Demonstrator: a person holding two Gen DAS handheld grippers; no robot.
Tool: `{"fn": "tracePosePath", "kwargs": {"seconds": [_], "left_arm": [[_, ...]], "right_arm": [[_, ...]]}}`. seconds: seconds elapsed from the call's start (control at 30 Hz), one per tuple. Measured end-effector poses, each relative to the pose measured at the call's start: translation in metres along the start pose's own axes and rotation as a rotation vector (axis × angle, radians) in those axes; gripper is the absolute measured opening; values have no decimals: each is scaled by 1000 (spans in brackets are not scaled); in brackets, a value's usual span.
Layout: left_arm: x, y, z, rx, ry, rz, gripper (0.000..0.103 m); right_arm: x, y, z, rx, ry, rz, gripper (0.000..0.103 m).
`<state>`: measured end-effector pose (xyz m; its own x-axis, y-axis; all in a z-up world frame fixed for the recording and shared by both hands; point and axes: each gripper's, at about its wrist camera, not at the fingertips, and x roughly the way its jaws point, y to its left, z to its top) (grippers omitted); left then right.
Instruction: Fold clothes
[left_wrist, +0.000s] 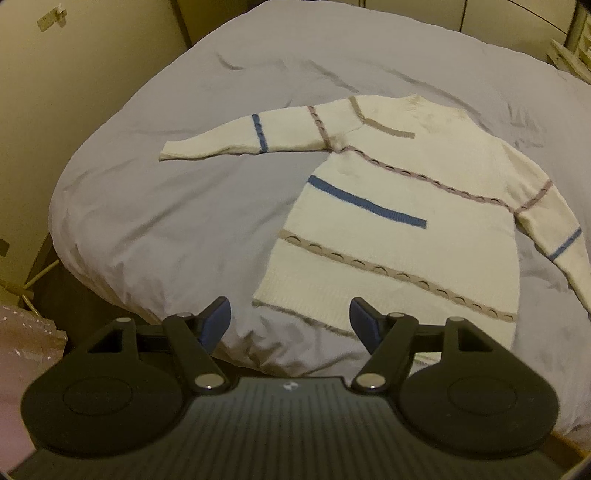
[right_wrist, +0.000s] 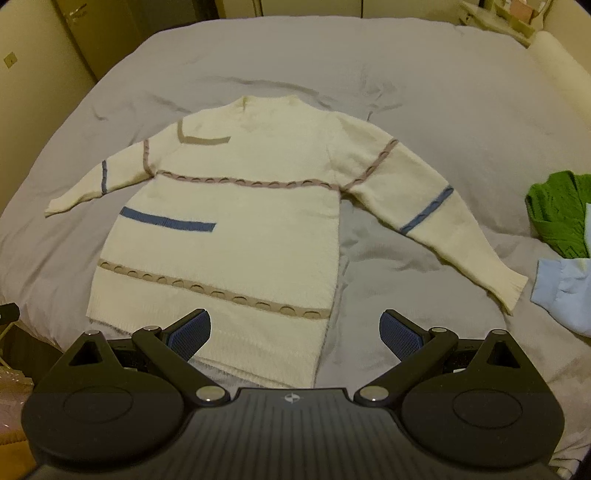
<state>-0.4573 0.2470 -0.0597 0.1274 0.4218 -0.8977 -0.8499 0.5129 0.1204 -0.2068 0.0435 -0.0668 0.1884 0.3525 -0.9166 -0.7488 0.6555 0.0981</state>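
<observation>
- A cream sweater (right_wrist: 236, 236) is seen spread flat on a bed covered with a grey sheet (right_wrist: 424, 110), neck toward the far side and hem toward the cameras.
- Both sleeves are laid out to the sides; blue and beige bands are seen across the body and sleeves.
- The left gripper (left_wrist: 290, 325) is held with its jaws wide apart, and nothing is gripped between them.
- Its blue pads (left_wrist: 214, 325) are seen above the near edge of the bed, just by the sweater's hem corner; whether the fabric is touched cannot be told.
- The right gripper (right_wrist: 295, 334) is likewise spread wide, with nothing clamped.
- In the right wrist view, its left pad (right_wrist: 190, 336) is seen over the hem of the sweater, while the other pad is seen over bare sheet beside it; contact cannot be told.
- A green knitted garment (right_wrist: 557, 214) and a light blue garment (right_wrist: 561, 295) are seen at the right edge of the bed, well apart from the sweater's body and near its sleeve cuff.
</observation>
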Motion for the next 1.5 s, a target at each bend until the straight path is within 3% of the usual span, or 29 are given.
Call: {"fn": "tracePosePath", "kwargs": {"seconds": [0.5,0.7,0.9,1.07,1.33,1.5], "left_arm": [[92,66,81,-78,85,-35,68],[149,109,123,-108,159,-37,68],[225,155,161,-178,215,-96,68],[295,186,184,-295,243,-152,68],[375,238,209,-566,194,-182,67],[414,263,214,-693,175,-166,53]], "right_arm": [[83,71,78,1,47,-3,100],[128,110,111,32,74,1,100],[187,137,132,96,109,-8,100],[237,155,149,158,138,-24,100],[300,173,166,226,200,-61,100],[314,174,165,210,238,-88,100]]}}
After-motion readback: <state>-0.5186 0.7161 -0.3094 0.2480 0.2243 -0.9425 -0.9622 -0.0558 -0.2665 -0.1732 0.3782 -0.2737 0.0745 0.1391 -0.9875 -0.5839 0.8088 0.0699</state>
